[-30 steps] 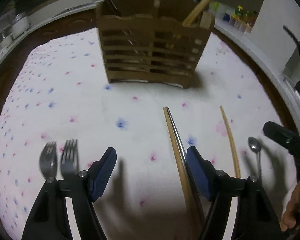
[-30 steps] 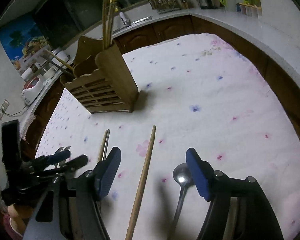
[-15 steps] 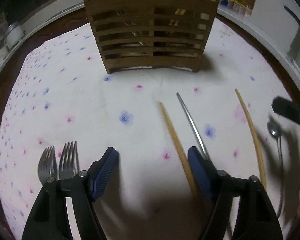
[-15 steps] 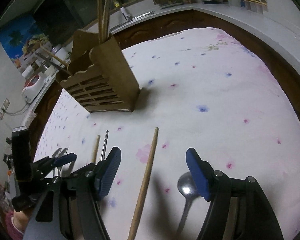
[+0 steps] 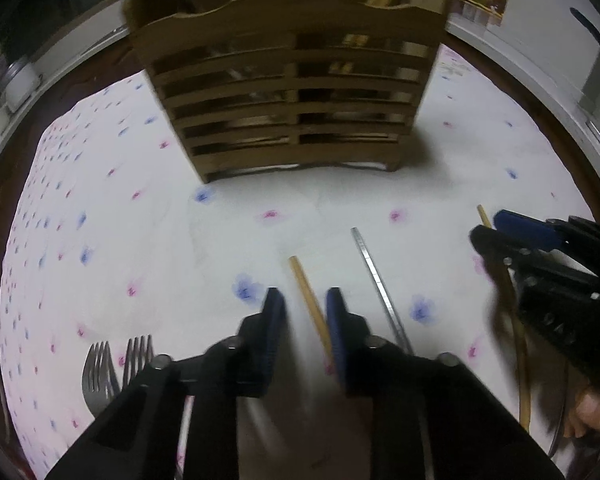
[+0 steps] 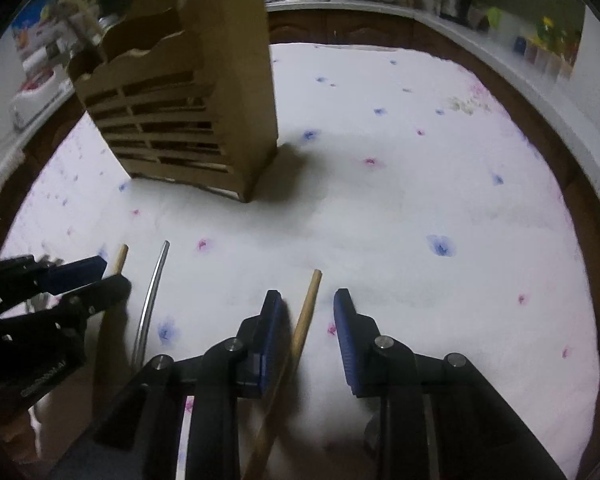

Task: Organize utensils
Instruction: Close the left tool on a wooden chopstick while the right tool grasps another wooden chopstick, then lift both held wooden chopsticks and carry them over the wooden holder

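Two wooden chopsticks lie on the flowered cloth in front of the slatted wooden caddy (image 5: 288, 92) (image 6: 180, 112). My left gripper (image 5: 304, 308) is low over one wooden chopstick (image 5: 306, 296). Its jaws are closing, the stick rests against the right pad and a gap shows on the left. My right gripper (image 6: 308, 312) straddles the other wooden chopstick (image 6: 306, 308). Its jaws are closing too, with the stick near the left pad and free room on the right. Each view shows the other gripper from the side: the right gripper (image 5: 496, 232) and the left gripper (image 6: 104, 276).
A metal chopstick (image 5: 376, 280) (image 6: 152, 292) lies between the two wooden ones. Two forks (image 5: 116, 364) lie at the lower left. The caddy holds upright sticks. A kitchen counter (image 6: 380, 4) with a kettle and jars rings the table (image 6: 420, 200).
Both grippers have moved forward and down toward the caddy. The jaws of both have narrowed from wide open, each around one wooden chopstick.
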Demonstrator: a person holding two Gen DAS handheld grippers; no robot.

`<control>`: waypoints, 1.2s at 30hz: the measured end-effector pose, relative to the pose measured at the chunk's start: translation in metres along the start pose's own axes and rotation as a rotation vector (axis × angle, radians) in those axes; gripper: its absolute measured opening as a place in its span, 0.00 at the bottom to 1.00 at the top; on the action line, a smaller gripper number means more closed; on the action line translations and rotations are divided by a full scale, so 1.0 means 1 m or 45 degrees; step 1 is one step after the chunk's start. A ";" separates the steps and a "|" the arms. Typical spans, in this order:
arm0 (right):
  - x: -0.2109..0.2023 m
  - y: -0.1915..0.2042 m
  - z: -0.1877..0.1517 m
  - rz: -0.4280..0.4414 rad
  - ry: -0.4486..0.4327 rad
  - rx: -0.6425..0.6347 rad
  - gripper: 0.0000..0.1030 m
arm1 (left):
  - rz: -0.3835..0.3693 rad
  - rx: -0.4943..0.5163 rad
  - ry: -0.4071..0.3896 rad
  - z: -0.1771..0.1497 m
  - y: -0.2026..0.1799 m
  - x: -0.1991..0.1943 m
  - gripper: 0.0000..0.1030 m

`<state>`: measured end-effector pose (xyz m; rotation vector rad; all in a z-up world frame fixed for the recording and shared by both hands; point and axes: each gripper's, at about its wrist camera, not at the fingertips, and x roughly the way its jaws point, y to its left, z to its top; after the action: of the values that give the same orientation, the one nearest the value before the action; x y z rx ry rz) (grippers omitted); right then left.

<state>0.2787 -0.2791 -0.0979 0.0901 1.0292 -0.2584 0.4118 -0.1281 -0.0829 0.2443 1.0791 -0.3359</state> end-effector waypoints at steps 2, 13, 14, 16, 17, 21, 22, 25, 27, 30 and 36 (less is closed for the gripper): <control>-0.001 0.001 -0.001 -0.002 -0.004 -0.008 0.26 | 0.009 0.018 -0.011 0.001 -0.005 0.002 0.09; -0.022 -0.016 -0.001 0.258 -0.038 0.180 0.05 | -0.202 -0.132 -0.015 -0.011 0.018 -0.015 0.04; -0.028 -0.015 -0.001 0.269 -0.051 0.181 0.05 | -0.221 -0.146 -0.033 -0.013 0.022 -0.022 0.04; -0.042 -0.016 0.001 0.298 -0.077 0.180 0.05 | -0.236 -0.164 -0.057 -0.016 0.023 -0.036 0.04; -0.048 -0.016 0.002 0.304 -0.089 0.181 0.05 | -0.246 -0.165 -0.081 -0.018 0.025 -0.046 0.04; -0.075 -0.016 0.003 0.327 -0.150 0.167 0.05 | -0.261 -0.171 -0.156 -0.025 0.033 -0.080 0.04; -0.083 -0.016 0.003 0.331 -0.167 0.163 0.05 | -0.263 -0.173 -0.167 -0.026 0.035 -0.086 0.04; -0.103 -0.015 0.003 0.340 -0.212 0.154 0.05 | -0.278 -0.176 -0.218 -0.032 0.043 -0.110 0.04; -0.117 -0.014 0.003 0.346 -0.240 0.142 0.05 | -0.276 -0.172 -0.258 -0.038 0.046 -0.128 0.04; -0.138 -0.010 -0.002 0.346 -0.286 0.118 0.05 | -0.275 -0.177 -0.306 -0.051 0.049 -0.153 0.04; -0.179 -0.004 -0.009 0.332 -0.373 0.065 0.05 | -0.281 -0.171 -0.390 -0.083 0.054 -0.201 0.04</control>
<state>0.1825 -0.2503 0.0505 0.2240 0.7102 -0.0573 0.2786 -0.0196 0.0599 -0.0471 0.8221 -0.4794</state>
